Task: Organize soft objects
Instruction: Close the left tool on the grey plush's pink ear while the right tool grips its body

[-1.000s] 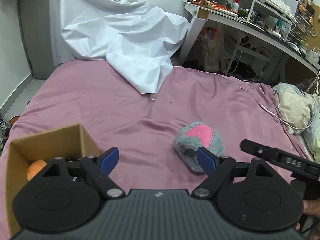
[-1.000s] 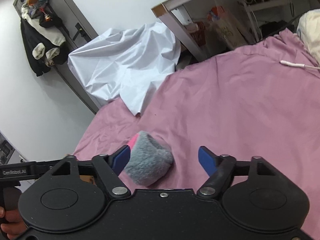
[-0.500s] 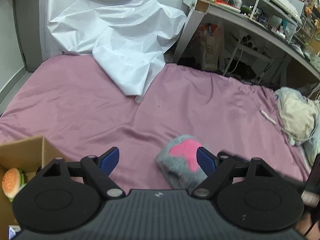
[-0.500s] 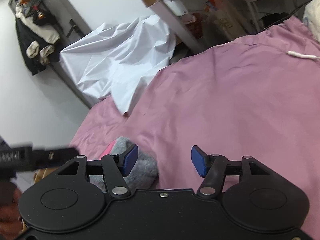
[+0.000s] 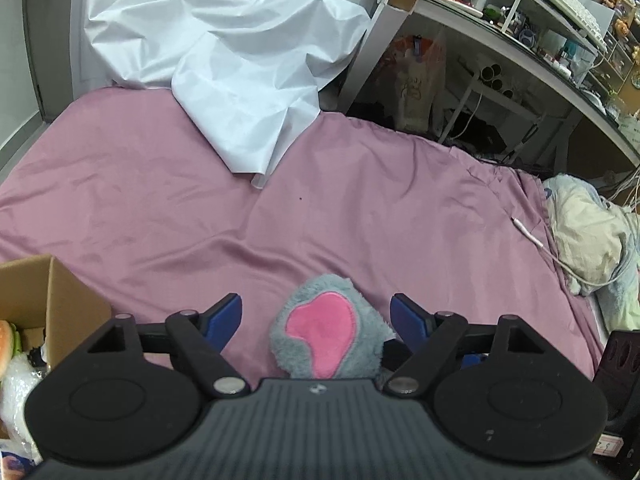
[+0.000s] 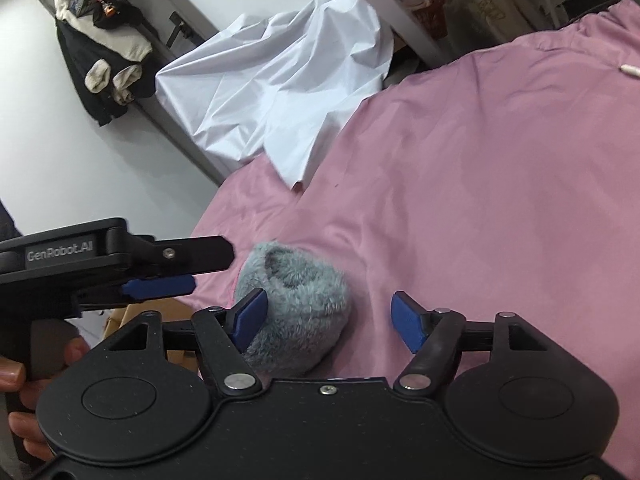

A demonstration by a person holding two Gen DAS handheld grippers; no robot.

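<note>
Both sets of jaws are spread, and the same fuzzy thing sits between each pair. The left gripper (image 5: 316,320) frames the grey plush toy (image 5: 330,334) with its pink patch facing up, a gap on both sides, pads not pressing — its jaws have just been closing in a bit. The right gripper (image 6: 330,318) has been opening again just now; its left pad is right against the fur, maybe brushing it, while the right pad stands well clear, so no grip there either.

The toy lies on the pink bedsheet (image 5: 360,200), near the front edge of the bed. In the right wrist view the left gripper pokes in from the side, just beside the toy, with the person's hand (image 6: 24,392) wrapped on the handle.

Further out: a crumpled white sheet (image 5: 240,60) hangs over the far end of the bed, a white cable (image 5: 532,236) runs along the right side next to a bundle of beige and pale blue bedding (image 5: 588,236), and a cluttered desk (image 5: 520,32) stands behind.

Container-wise there's a cardboard box (image 5: 68,304) to the left of the left gripper — open top, with a burger-shaped toy (image 5: 6,346) and some clear plastic wrap (image 5: 16,388) inside.
</note>
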